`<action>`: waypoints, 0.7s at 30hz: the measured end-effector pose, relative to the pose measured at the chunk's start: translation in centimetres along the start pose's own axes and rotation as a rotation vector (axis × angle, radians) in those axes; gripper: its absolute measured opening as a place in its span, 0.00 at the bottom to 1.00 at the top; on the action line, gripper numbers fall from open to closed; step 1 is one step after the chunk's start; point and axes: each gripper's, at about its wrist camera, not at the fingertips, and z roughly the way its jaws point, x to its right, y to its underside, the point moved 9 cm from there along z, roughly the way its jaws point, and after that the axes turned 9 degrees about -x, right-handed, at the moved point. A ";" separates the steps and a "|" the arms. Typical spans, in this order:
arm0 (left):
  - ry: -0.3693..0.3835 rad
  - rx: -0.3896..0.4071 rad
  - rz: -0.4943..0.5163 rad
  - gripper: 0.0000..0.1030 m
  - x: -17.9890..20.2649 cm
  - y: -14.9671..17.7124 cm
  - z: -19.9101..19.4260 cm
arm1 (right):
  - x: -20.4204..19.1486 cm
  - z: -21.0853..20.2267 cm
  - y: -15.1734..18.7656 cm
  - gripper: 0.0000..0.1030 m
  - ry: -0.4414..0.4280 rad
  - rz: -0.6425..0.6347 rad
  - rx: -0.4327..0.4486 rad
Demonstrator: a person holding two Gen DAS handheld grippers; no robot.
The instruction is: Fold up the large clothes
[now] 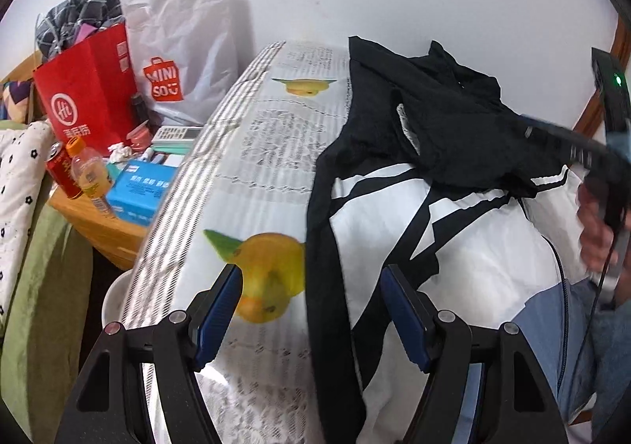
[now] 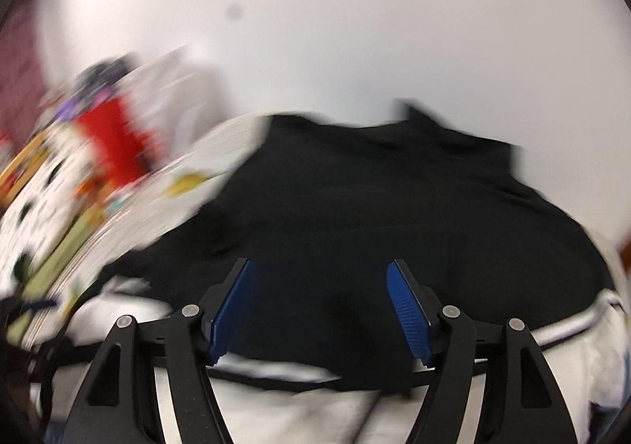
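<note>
A large black and white garment (image 1: 418,191) lies spread on the bed, its black upper part rumpled toward the wall and a black sleeve (image 1: 331,286) running down toward me. My left gripper (image 1: 311,306) is open and empty, hovering over that sleeve. In the left wrist view my right gripper (image 1: 572,152) reaches in from the right, blurred, over the garment's black part. In the right wrist view, which is motion-blurred, my right gripper (image 2: 319,306) is open above the black fabric (image 2: 394,215).
The bed carries a white printed sheet (image 1: 260,152) with yellow-green cartoon figures. To the left a wooden bedside table (image 1: 102,223) holds a red paper bag (image 1: 86,96), a white Miniso bag (image 1: 177,49), bottles, a can and a blue box (image 1: 138,187). A white wall stands behind.
</note>
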 end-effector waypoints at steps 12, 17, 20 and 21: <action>0.003 -0.006 -0.021 0.70 -0.7 1.4 -1.0 | -11.4 7.4 1.8 0.55 0.040 -0.231 -0.100; 0.004 0.003 -0.010 0.70 0.2 0.9 -1.2 | -9.0 5.5 0.7 0.11 -0.024 -0.125 -0.071; -0.002 0.018 -0.003 0.70 0.9 0.3 -1.6 | -5.2 1.0 -0.6 0.11 -0.031 -0.029 0.046; 0.000 0.020 -0.003 0.70 1.1 0.2 -1.6 | -3.2 -0.9 -0.9 0.11 -0.020 0.020 0.093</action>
